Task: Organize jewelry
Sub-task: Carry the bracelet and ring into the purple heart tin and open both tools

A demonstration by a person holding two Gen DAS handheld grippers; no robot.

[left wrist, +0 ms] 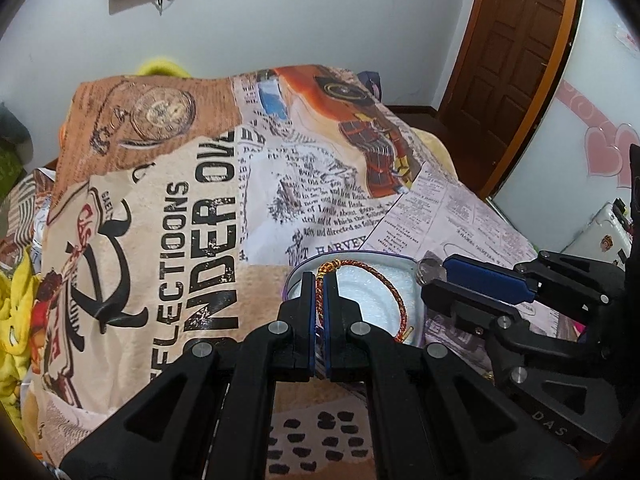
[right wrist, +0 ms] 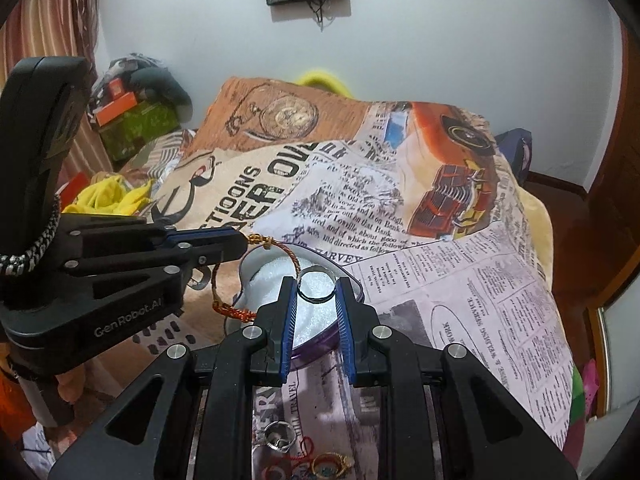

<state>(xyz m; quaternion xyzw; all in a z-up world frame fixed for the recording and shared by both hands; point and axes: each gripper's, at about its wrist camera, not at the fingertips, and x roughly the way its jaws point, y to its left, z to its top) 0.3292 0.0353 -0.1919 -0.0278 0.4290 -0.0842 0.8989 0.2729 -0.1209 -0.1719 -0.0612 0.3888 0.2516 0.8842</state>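
Now bracelet (left wrist: 362,296) pinched in left hand-held gripper (left wrist: 319,284), over box (left wrist: 414,280)

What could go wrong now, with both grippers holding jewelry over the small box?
The left gripper pinches only one side of the cord bracelet, so the hanging loop may catch the box rim. The right gripper holds the thin ring by its edges; it might slip and land outside, on the patterned blanket.

Left gripper (right wrist: 240,244): matte black linkage arms, silver pivot screws, blue finger pads, "GenRobot.AI" printed white, black-and-white braided cord at the handle. Right gripper (right wrist: 316,292): matching black frame, ribbed blue pads (right wrist: 289,332).
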